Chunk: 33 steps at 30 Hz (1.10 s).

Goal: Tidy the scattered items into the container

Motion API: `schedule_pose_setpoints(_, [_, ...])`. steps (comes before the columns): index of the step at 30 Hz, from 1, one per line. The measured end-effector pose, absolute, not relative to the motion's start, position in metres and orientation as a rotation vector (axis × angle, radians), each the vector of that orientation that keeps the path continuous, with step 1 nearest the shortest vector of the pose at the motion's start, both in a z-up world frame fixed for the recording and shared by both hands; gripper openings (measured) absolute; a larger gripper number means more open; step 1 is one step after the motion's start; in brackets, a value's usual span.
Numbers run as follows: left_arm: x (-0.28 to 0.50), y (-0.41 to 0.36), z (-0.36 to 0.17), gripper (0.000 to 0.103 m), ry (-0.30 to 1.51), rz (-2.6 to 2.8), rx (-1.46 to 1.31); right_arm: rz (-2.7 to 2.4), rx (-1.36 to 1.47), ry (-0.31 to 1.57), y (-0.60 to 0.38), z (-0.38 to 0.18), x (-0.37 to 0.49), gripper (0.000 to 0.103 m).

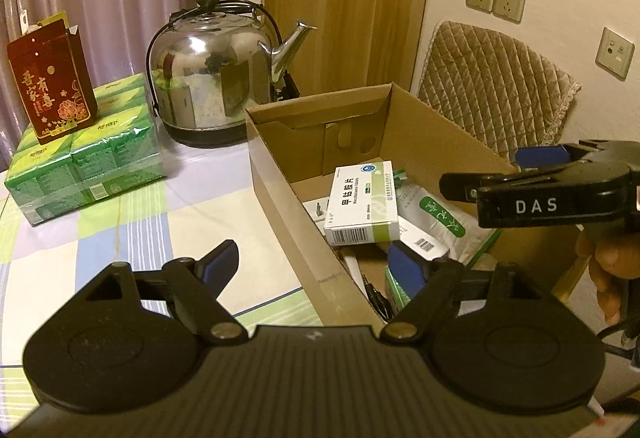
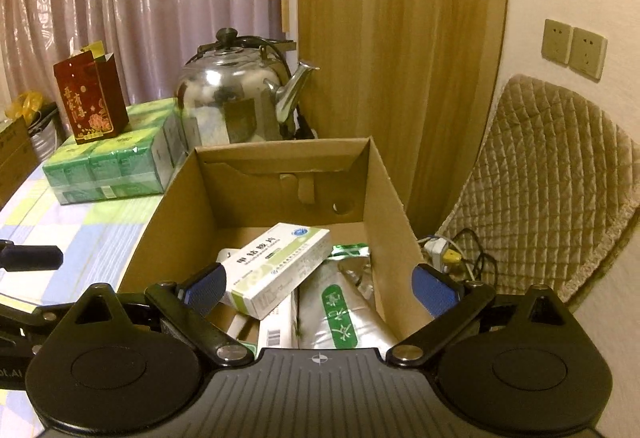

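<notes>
An open cardboard box (image 1: 280, 166) stands on the checked tablecloth (image 1: 120, 230). Inside it lie a white-and-green medicine box (image 1: 362, 202), a silver pouch with a green label (image 1: 436, 214) and other small items. My left gripper (image 1: 314, 262) is open and straddles the box's near left wall, one finger over the cloth and one inside. My right gripper (image 2: 320, 288) hangs open above the box (image 2: 176, 214). The medicine box (image 2: 276, 266) and the pouch (image 2: 340, 314) lie loose below it. The left wrist view also shows the right gripper (image 1: 484, 170), over the box's right side.
A steel kettle (image 1: 212, 78) stands behind the box. To its left, a red gift bag (image 1: 52, 86) sits on a wrapped pack of green tissues (image 1: 88, 162). A quilted chair back (image 2: 552, 174) and a power strip with cables (image 2: 444, 250) are to the right.
</notes>
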<state>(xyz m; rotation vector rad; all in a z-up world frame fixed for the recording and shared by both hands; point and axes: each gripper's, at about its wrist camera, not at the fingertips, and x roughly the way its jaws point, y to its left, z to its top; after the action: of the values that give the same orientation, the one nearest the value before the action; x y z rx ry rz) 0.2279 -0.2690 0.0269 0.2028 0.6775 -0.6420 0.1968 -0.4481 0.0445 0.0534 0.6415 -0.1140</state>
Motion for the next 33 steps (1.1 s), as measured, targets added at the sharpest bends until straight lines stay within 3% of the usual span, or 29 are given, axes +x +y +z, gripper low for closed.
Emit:
schedule_pose_setpoints(4, [0.22, -0.266, 0.033, 0.084, 0.666, -0.634, 0.208, -0.117, 0.061, 0.635, -0.448, 0.052, 0.187, 0.097])
schedule_pose_setpoints(14, [0.191, -0.258, 0.047, 0.102, 0.654, -0.615, 0.214, -0.105, 0.08, 0.641, -0.441, 0.071, 0.144, 0.101])
schedule_pose_setpoints(33, [0.1, -0.211, 0.064, 0.102, 0.698, -0.552, 0.134, -0.13, 0.103, 0.674, -0.415, 0.101, 0.027, 0.101])
